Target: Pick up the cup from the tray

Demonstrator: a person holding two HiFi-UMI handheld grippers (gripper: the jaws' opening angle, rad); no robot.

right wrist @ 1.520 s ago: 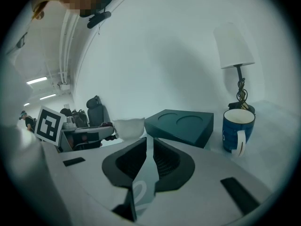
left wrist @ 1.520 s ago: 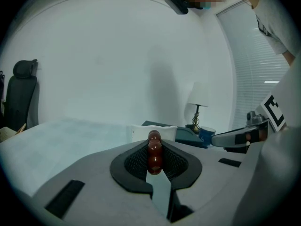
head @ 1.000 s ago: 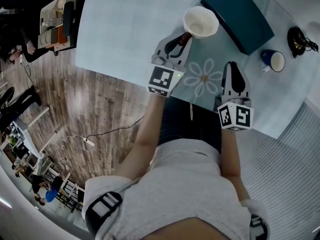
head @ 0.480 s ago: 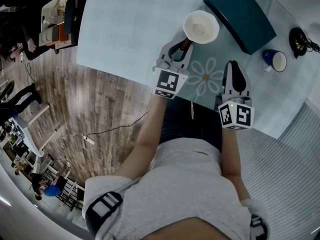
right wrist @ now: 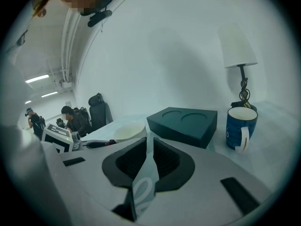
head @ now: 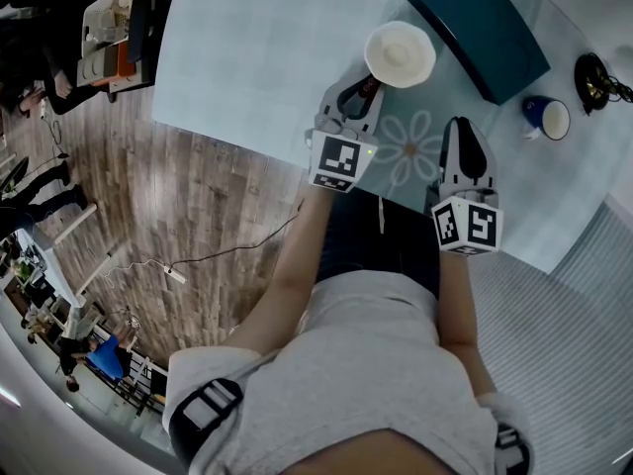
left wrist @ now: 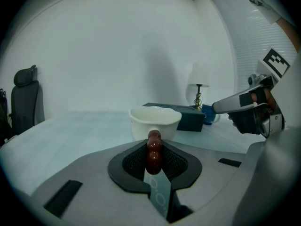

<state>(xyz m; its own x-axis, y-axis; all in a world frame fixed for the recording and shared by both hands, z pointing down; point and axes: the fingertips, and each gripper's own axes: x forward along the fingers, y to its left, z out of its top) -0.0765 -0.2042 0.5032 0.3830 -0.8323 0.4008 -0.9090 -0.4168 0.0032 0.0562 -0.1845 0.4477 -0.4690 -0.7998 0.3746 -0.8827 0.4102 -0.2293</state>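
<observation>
- Reddish-brown, beaded handle (left wrist: 153,145) sits clamped between the pads of the left gripper (left wrist: 153,166). The jaws are nearly together, parted only by the handle's thickness.
- Right gripper (right wrist: 146,161): the jaws are closed on each other with nothing between them.
- Change since a second ago, head view: the left gripper's marker cube (head: 341,161) has shifted to the right and a little away from the person. The cup (head: 400,53) has travelled with it toward the tray (head: 478,30).
- The cup's mouth, an oval a second ago, now reads as an almost full circle, so it is seen more squarely from above.
- The right gripper has kept its place over the flower pattern (head: 404,148) on the table (head: 247,57). Its grip is unchanged.
- Cup, appearance: white, wide-mouthed, with a softly flared rim and an empty pale interior. It stands upright, and the stacked-bead handle points back at the left gripper.
- Cup, position: off the tray, just beside its near left corner, between the tray and the left gripper. Its base is hidden, so it cannot be told whether it touches the table.
- Tray: a dark teal block with two round recesses, both vacant.
- Beyond the tray stand a blue mug (right wrist: 241,127) and a lamp (right wrist: 239,46).
</observation>
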